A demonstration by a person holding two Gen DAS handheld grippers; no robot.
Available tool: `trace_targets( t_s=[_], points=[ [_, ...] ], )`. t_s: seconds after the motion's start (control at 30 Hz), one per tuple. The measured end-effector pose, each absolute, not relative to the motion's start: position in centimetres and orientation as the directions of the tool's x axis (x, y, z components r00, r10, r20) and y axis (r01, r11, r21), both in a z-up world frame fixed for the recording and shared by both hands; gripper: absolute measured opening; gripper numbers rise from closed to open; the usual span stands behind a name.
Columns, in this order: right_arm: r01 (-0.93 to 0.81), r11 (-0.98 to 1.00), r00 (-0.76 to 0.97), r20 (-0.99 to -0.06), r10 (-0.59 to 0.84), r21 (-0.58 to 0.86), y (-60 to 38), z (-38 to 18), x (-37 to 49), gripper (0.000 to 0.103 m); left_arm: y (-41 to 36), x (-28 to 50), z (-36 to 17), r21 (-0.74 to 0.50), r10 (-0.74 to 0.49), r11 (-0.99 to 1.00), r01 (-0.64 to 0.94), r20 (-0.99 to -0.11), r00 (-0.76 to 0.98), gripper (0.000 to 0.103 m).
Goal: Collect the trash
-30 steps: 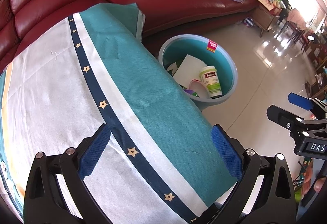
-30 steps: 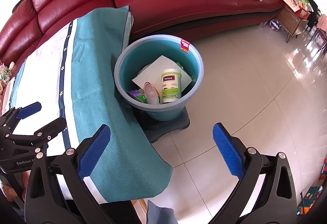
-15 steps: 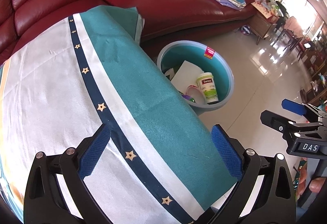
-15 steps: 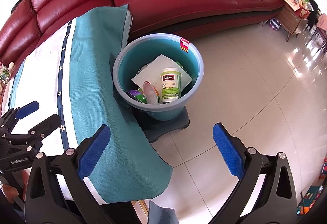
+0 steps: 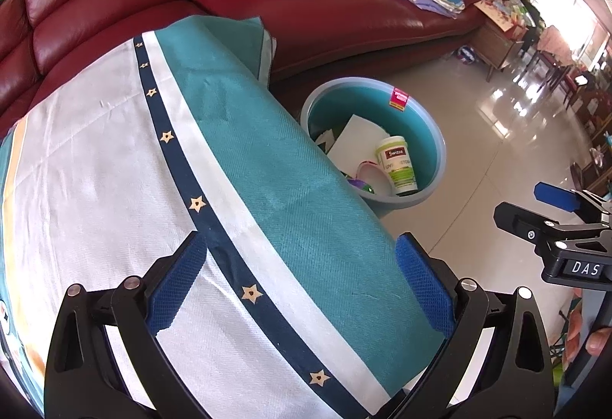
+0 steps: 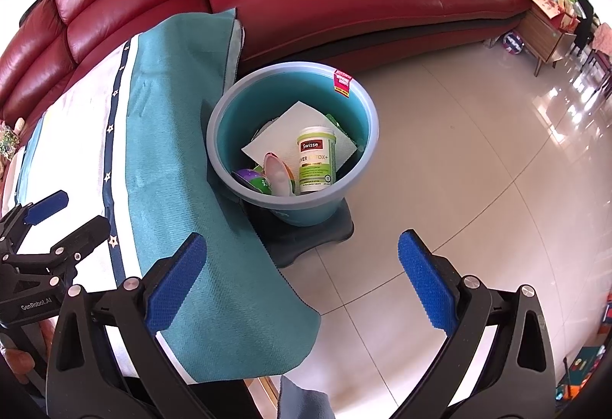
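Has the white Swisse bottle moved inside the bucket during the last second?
No. In the right wrist view the bottle keeps its place against the bucket rim, leaning on the same white paper.

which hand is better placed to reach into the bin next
Right. Its gripper is open over bare floor facing the bin, nothing between. The left gripper, also open and empty, hangs over the tablecloth, whose edge hides part of the bin.

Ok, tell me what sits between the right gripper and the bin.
In the right wrist view, only bare floor tiles and the bin's dark base mat lie between the open right gripper and the bin.
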State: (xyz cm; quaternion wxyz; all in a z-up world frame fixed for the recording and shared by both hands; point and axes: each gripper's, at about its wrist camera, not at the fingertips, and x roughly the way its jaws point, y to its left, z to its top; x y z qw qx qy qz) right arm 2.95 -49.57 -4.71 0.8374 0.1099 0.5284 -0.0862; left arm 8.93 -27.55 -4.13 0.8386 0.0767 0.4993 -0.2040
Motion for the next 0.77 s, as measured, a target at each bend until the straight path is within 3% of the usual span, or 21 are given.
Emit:
trace_targets(
  t_s=[0.77],
  points=[
    [0.256,0.964,0.418,-0.907,-0.044,0.071,-49.60,-4.90,3.14,0.096,-27.26,9.49,-4.71,-0.061,-0.230,0.919,0.389,-0.885,0.405,0.099]
  ],
)
